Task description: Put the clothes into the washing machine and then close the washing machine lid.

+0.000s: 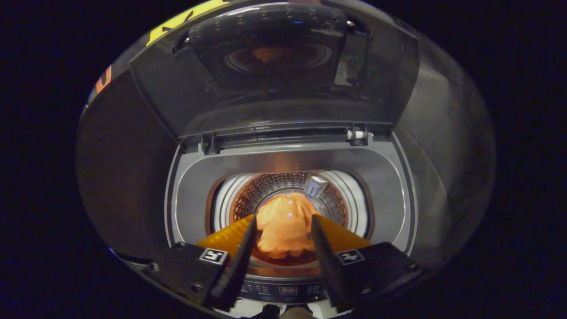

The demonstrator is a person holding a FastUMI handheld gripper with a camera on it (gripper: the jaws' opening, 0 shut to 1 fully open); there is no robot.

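**Clothes in the drum, lid next**

The clothes (283, 226), an orange bundle, lie in the drum (288, 190) of the washer (398, 177), showing between my claw (283, 232) fingers, which stand apart and grip nothing. The lid (274, 66) stands raised beyond. I judge the loading done; I should lift clear, reach over the lid's top edge and pull it down evenly, keeping cloth off the rim.

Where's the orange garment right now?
In the gripper view, the orange garment lies inside the washing machine drum, seen between the open gripper's fingers, below the raised lid.
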